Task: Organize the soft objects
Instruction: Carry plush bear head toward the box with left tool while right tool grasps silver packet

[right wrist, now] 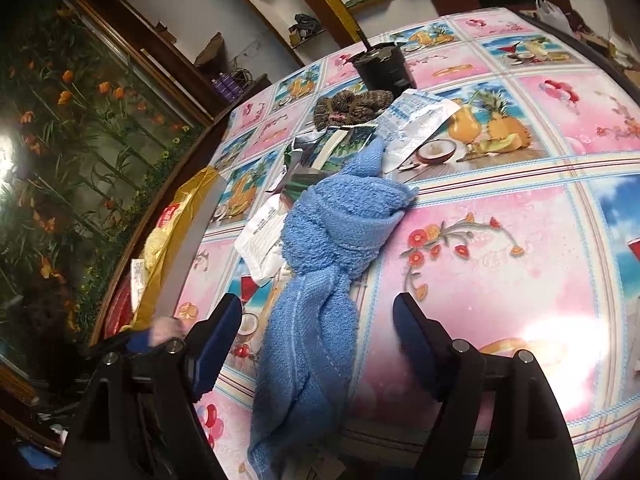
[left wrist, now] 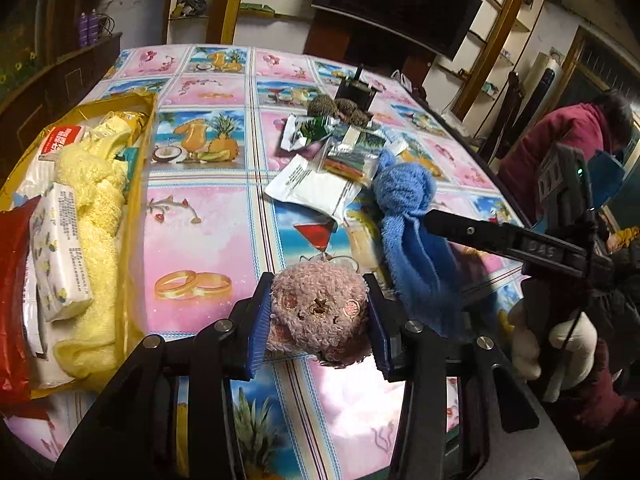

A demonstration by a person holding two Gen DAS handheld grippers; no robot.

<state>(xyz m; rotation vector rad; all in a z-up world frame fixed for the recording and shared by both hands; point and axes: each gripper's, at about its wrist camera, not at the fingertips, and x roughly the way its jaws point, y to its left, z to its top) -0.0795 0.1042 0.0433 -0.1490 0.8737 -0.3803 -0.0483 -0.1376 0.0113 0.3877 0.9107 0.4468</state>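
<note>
The left hand-held gripper [left wrist: 318,316] is clenched on a pink plush toy [left wrist: 320,316]: both blue pads press into its fuzzy sides, and the toy sits between them just above the counter [left wrist: 208,240], which wears a pink and blue cloth printed with fruit, drinks and rings.

Taking the knotted blue towel [right wrist: 320,264] as the landmark: it lies on the counter just to the right of the plush toy in the left wrist view, its knot pointing away from the camera and its tail trailing toward the near edge. The right hand-held gripper [right wrist: 318,340] stands released, its jaws wide apart on either side of the towel's tail without pressing on it.

Just beyond the towel's knot lies a heap of paper and foil packets [left wrist: 320,160], one of them touching the knot. Further beyond sit brown knitted pieces [right wrist: 352,106] and a dark cup [right wrist: 384,68].

Well to the left of the towel, at the counter's edge, stands a yellow box [left wrist: 140,184]. It holds a yellow towel [left wrist: 96,208], a tissue pack [left wrist: 60,248] lying against that towel, and a red wrapper [left wrist: 14,300] at its near end.
</note>
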